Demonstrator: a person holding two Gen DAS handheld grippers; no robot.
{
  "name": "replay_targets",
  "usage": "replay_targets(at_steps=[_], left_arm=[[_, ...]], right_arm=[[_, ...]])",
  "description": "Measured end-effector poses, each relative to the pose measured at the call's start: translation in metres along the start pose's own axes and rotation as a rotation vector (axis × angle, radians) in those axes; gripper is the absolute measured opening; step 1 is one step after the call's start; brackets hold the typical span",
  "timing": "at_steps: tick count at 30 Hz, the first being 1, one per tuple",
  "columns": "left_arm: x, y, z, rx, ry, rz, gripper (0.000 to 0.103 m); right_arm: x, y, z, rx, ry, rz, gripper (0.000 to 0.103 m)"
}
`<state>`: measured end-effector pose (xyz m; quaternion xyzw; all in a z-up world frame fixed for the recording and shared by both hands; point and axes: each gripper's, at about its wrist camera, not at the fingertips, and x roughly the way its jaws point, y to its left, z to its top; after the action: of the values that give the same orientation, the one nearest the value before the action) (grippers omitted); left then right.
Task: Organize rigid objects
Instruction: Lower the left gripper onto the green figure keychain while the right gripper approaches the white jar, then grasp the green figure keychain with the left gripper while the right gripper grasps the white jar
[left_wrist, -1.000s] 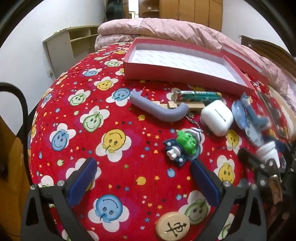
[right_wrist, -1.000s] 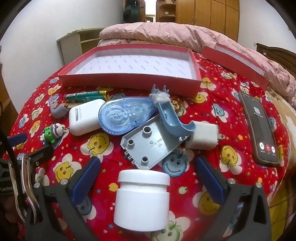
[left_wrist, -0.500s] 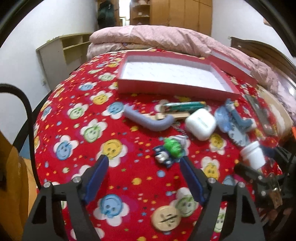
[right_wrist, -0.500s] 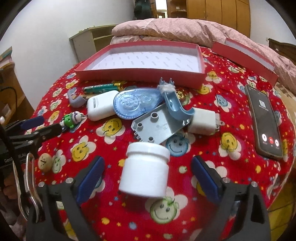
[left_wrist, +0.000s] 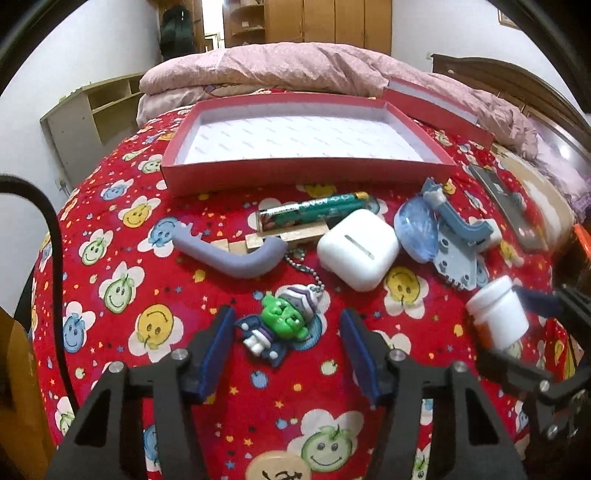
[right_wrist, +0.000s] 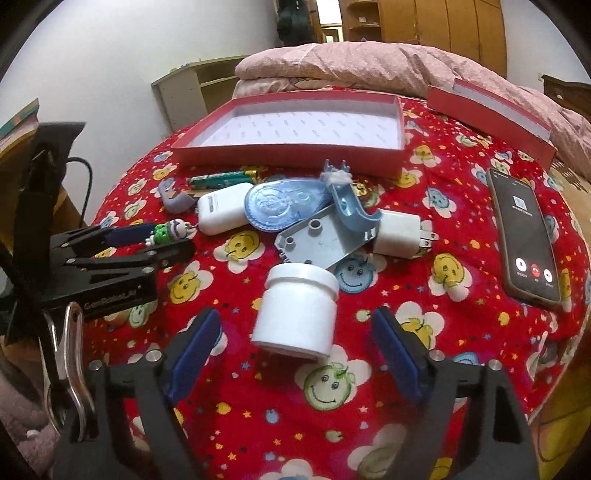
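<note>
A green-faced figure keychain (left_wrist: 284, 325) lies on the red smiley bedspread between the blue pads of my left gripper (left_wrist: 288, 319). Its jaws are closing and a small gap remains on each side. A white screw-lid jar (right_wrist: 299, 310) stands between the pads of my right gripper (right_wrist: 295, 332). Those jaws are also closing and are clear of the jar. In the right wrist view the left gripper (right_wrist: 159, 242) straddles the keychain (right_wrist: 168, 230). An open red box (left_wrist: 306, 173) with a white inside sits beyond the clutter.
Near the box lie green batteries (left_wrist: 314, 210), a white earbud case (left_wrist: 356, 249), a grey curved piece (left_wrist: 236, 254), a blue tape dispenser (right_wrist: 280, 203), a grey plate (right_wrist: 321, 240), a white charger (right_wrist: 399, 236) and a phone (right_wrist: 524, 236). The box lid (right_wrist: 487, 114) rests back right.
My left gripper moved forward until the keychain came between its pads, and its jaws narrowed a lot. The right gripper's jaws narrowed slightly around the jar.
</note>
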<state>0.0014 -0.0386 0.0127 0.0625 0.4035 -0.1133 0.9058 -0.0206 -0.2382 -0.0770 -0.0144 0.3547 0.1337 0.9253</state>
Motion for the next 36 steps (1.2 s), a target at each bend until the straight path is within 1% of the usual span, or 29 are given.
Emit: replay_targets(at_steps=[2, 4, 8, 11, 16, 22, 24, 26, 29, 33, 36], left_arm=[[-0.001, 0.0, 0.0, 0.007, -0.003, 0.003, 0.055], [-0.002, 0.0, 0.0, 0.02, -0.004, -0.005, 0.046], [-0.001, 0.003, 0.001, 0.008, -0.003, -0.019, 0.046], [0.001, 0.001, 0.001, 0.023, -0.013, -0.015, 0.047], [0.001, 0.001, 0.001, 0.025, -0.026, -0.018, 0.046], [-0.004, 0.01, -0.001, -0.017, -0.02, -0.061, 0.046], [-0.008, 0.014, -0.002, -0.028, -0.024, -0.068, 0.046], [-0.014, 0.017, -0.003, -0.036, -0.033, -0.069, 0.046], [-0.023, 0.02, -0.002, -0.044, -0.047, -0.063, 0.046], [-0.038, 0.023, 0.0, -0.053, -0.078, -0.059, 0.046], [-0.049, 0.023, 0.004, -0.044, -0.103, -0.042, 0.046]], right_arm=[[0.0, 0.002, 0.0, -0.006, 0.001, 0.005, 0.082], [0.001, 0.003, -0.001, -0.013, 0.004, 0.009, 0.081], [0.003, 0.004, 0.0, -0.011, 0.011, 0.017, 0.074], [0.005, 0.005, 0.0, -0.003, 0.022, 0.02, 0.068], [0.009, 0.006, 0.002, 0.016, 0.04, 0.01, 0.065], [0.013, 0.008, 0.004, 0.021, 0.045, -0.012, 0.063], [0.014, 0.009, 0.005, 0.014, 0.042, -0.028, 0.057], [0.014, 0.008, 0.005, 0.013, 0.036, -0.058, 0.043], [0.014, 0.004, 0.005, 0.034, 0.03, -0.054, 0.042], [0.011, 0.005, 0.004, 0.03, 0.028, -0.051, 0.042], [0.006, 0.009, 0.005, 0.021, 0.019, -0.047, 0.041]])
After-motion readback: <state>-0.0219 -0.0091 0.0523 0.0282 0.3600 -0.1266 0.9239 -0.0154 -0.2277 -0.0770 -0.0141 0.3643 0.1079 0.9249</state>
